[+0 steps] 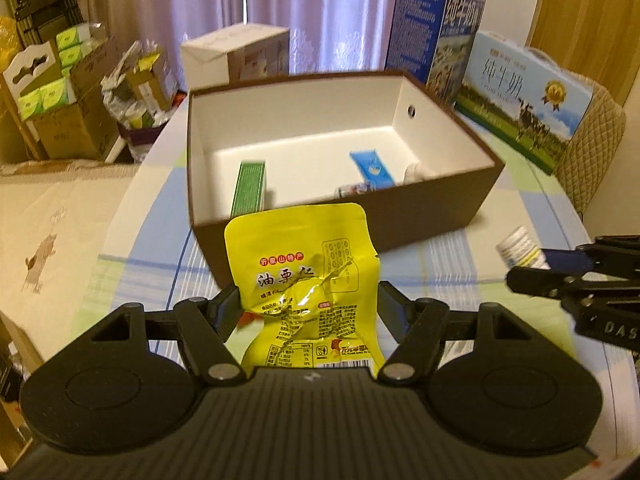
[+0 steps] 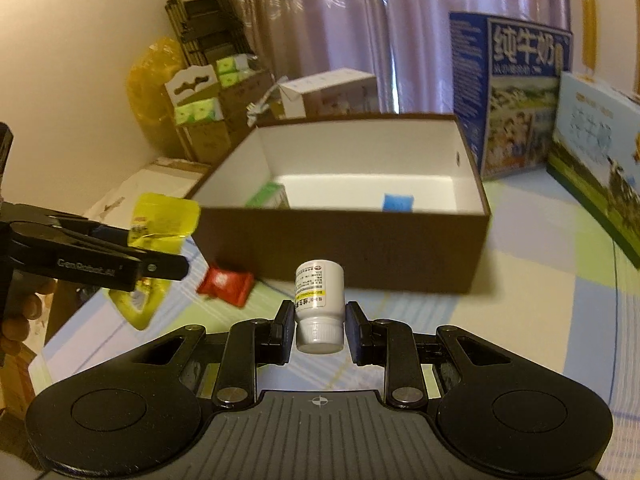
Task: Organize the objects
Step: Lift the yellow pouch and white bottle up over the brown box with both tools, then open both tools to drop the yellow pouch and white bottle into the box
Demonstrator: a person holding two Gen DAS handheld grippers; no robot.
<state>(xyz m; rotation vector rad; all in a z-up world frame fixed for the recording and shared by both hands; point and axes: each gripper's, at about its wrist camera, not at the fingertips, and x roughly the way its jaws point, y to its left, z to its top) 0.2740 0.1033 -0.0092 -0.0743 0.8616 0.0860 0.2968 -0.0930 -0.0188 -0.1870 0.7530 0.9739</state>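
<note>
My left gripper [image 1: 306, 306] is shut on a yellow snack packet [image 1: 304, 264] and holds it above the table, just in front of an open brown box [image 1: 360, 220] with a white inside. In the box lie a green carton [image 1: 249, 190], a blue packet [image 1: 372, 168] and a small item. My right gripper [image 2: 319, 320] is shut on a white pill bottle [image 2: 319, 292], cap toward me, in front of the same box [image 2: 360, 248]. The left gripper with the yellow packet [image 2: 160, 220] shows at the left of the right wrist view.
A red packet [image 2: 226, 282] lies on the checked tablecloth [image 2: 540, 280] by the box's near left corner. Two milk cartons [image 1: 520, 92] stand behind the box on the right. Cardboard boxes and bags [image 1: 60, 92] crowd the floor at the left.
</note>
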